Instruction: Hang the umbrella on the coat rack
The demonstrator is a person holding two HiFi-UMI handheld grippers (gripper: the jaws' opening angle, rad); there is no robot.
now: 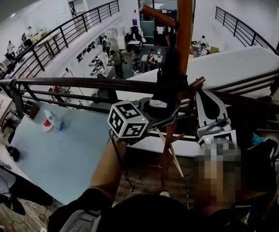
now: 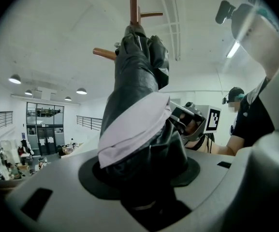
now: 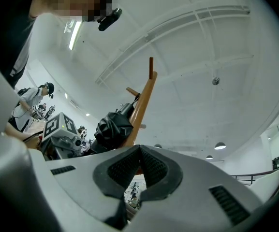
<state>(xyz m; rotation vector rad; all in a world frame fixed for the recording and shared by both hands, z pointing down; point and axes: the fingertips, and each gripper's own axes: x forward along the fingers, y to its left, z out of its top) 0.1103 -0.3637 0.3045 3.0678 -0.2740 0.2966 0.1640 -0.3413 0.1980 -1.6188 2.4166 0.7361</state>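
Observation:
The brown wooden coat rack (image 1: 184, 28) rises just in front of me, with short pegs (image 1: 157, 16) near its top. My left gripper (image 1: 161, 108) is shut on a folded black umbrella (image 1: 167, 79) and holds it upright against the pole. In the left gripper view the umbrella (image 2: 138, 76), wrapped by a pale band (image 2: 134, 129), fills the jaws of the left gripper (image 2: 144, 178), and its top end reaches up between the pegs (image 2: 105, 53). Whether anything is hooked on a peg is hidden. My right gripper (image 1: 202, 96) stands just right of the pole, and the pads of the right gripper (image 3: 140, 151) meet with nothing between them.
A dark metal railing (image 1: 81, 83) runs right behind the rack, with an open office floor and people far below. A dark bag (image 1: 260, 158) lies on the wooden floor at the right. The rack's slanted legs (image 1: 170, 153) spread near my feet.

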